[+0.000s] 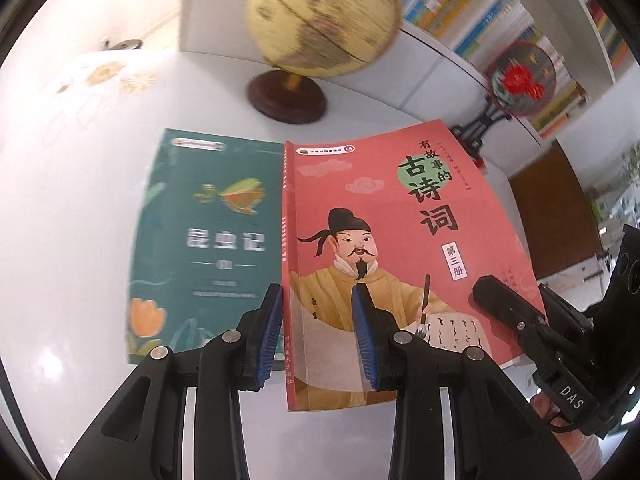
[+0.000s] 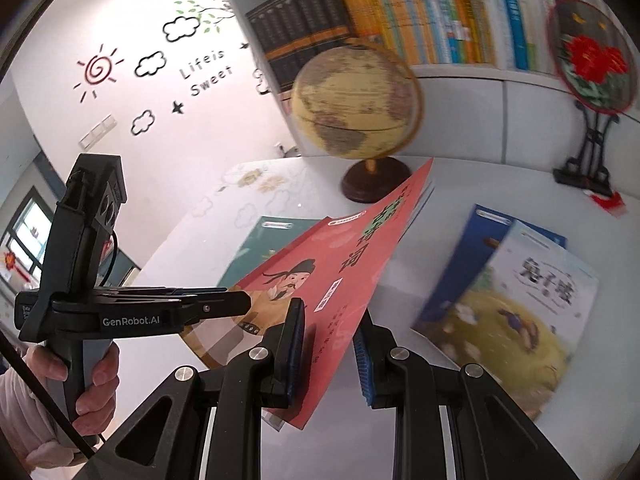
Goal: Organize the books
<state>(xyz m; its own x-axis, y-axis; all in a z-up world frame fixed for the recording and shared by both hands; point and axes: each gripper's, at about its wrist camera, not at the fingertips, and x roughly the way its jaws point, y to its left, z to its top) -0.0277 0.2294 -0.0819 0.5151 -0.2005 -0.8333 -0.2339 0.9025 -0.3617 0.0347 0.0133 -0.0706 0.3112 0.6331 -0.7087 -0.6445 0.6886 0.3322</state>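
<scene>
Both the left hand-held gripper (image 1: 317,312) and the right hand-held gripper (image 2: 329,342) clamp the pink book (image 1: 400,240) titled "古诗词"; a bookshelf (image 2: 400,20) holds rows of books.

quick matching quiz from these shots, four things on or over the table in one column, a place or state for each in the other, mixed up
Things:
1. red book
2. green book
3. globe
4. rabbit book

Places or states:
a. lying partly on a blue book
b. flat on the table, left of the red book
c. held off the table by both hand-held grippers
d. upright on a dark round base

Pairs: 1-c, 2-b, 3-d, 4-a
</scene>
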